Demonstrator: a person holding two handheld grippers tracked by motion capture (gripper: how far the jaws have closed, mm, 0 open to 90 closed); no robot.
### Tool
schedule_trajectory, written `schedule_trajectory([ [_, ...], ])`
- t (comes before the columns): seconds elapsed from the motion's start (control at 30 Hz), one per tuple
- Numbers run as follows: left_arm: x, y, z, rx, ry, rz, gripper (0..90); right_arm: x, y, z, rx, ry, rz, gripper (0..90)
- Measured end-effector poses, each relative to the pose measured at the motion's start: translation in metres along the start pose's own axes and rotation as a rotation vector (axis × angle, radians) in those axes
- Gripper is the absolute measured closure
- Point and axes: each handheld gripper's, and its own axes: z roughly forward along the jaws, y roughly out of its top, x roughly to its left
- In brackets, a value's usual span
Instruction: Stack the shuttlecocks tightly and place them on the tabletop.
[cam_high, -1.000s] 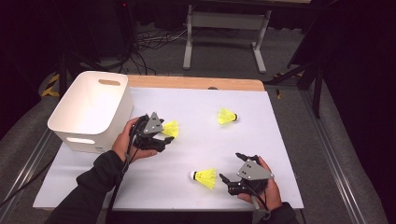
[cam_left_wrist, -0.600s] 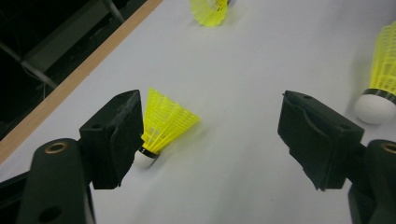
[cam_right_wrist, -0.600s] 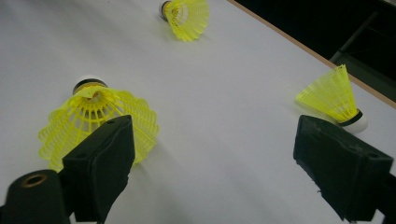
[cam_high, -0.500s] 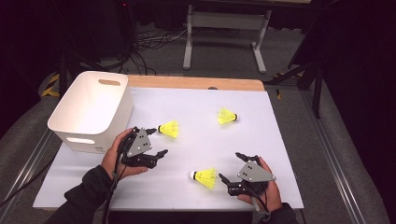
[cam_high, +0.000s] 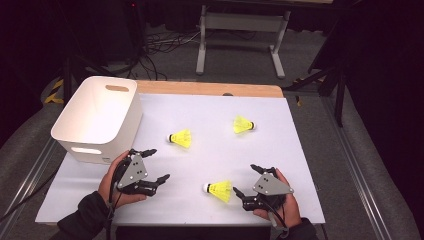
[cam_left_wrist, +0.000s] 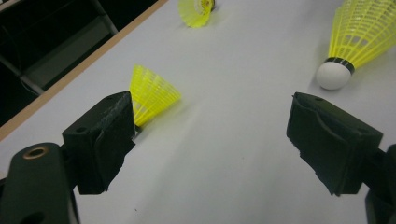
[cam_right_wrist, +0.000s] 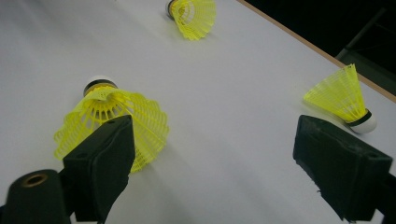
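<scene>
White counter (cam_high: 210, 205) with a wood strip along its far edge; dark floor, cables and a grey metal stand beyond.

Left gripper (cam_high: 154, 165): held low over the counter's near left, just in front of the bin; jaws have just been opening and now stand wide apart, nothing between them.

Right gripper (cam_high: 247, 181): held low over the counter's near right; jaws wide apart, nothing clamped.

Near shuttlecock (cam_high: 219, 190): yellow skirt, white cork pointing left; lies on its side just left of the right gripper, between the two grippers.

Middle shuttlecock (cam_high: 180, 138): same kind; lies on its side just beyond the left gripper, right of the bin, clear of the jaws.

Far shuttlecock (cam_high: 243, 125): same kind; lies on its side, cork to the right, well apart from both grippers.

Bin (cam_high: 80, 145): white plastic, slot handles, upright at the counter's left edge; nothing seen in the visible part of its inside.
</scene>
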Motion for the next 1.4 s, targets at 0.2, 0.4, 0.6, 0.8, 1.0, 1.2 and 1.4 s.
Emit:
schedule_trajectory([
  [0.2,-0.003,-0.018,-0.007,0.013,-0.019,-0.018,14.2,0.0,-0.001,-0.003,0.0,0.007,0.008,13.8],
  [0.4,-0.001,-0.032,-0.019,0.015,-0.001,-0.053,12.5,0.003,-0.003,-0.006,0.008,0.022,0.012,13.7],
  [0.6,0.003,-0.044,-0.03,0.007,0.013,-0.09,10.3,0.006,-0.004,-0.006,0.018,0.039,0.012,13.8],
  [0.8,0.007,-0.053,-0.04,0.004,0.032,-0.119,8.6,0.009,-0.003,-0.005,0.024,0.071,0.007,15.2],
  [1.0,0.012,-0.062,-0.052,-0.016,0.048,-0.162,8.2,0.012,-0.003,-0.005,0.029,0.119,0.012,16.9],
  [1.2,0.014,-0.068,-0.062,-0.03,0.07,-0.186,8.1,0.014,-0.001,-0.004,0.034,0.173,0.023,18.7],
  [1.4,0.018,-0.074,-0.071,-0.049,0.09,-0.209,7.9,0.019,-0.002,-0.003,0.052,0.224,0.039,22.6],
])
